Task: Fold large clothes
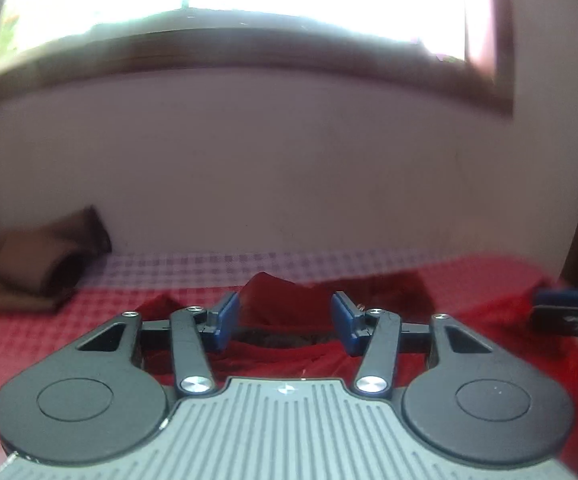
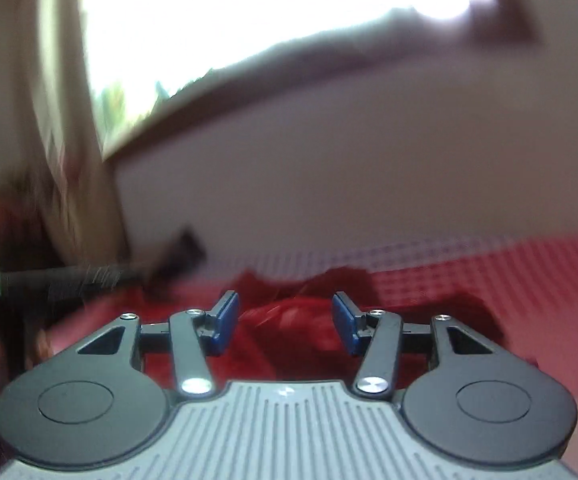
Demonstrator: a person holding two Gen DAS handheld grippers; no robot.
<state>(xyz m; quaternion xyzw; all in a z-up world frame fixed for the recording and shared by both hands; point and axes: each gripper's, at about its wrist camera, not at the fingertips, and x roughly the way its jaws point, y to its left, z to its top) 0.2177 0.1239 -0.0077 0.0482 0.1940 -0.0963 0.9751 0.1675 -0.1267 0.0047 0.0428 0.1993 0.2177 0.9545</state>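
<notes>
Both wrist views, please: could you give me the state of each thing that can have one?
left gripper: open, red cloth between the pads, not pinched.
right gripper: open, nothing pinched.
red garment: rumpled, lying on the bed.
checked bedsheet: spread flat.
brown cloth: rolled up, against the wall.

The left gripper (image 1: pixel 285 322) is seen held low and pointed slightly downward, its blue pads (image 1: pixel 227 320) parted with a clear gap and nothing pinched between them. The right gripper (image 2: pixel 285 322) is held at a similar shallow downward angle, its blue pads (image 2: pixel 345 320) likewise apart and pressing on nothing. In the left wrist view, the right gripper's tip is glimpsed at the far right edge.
</notes>
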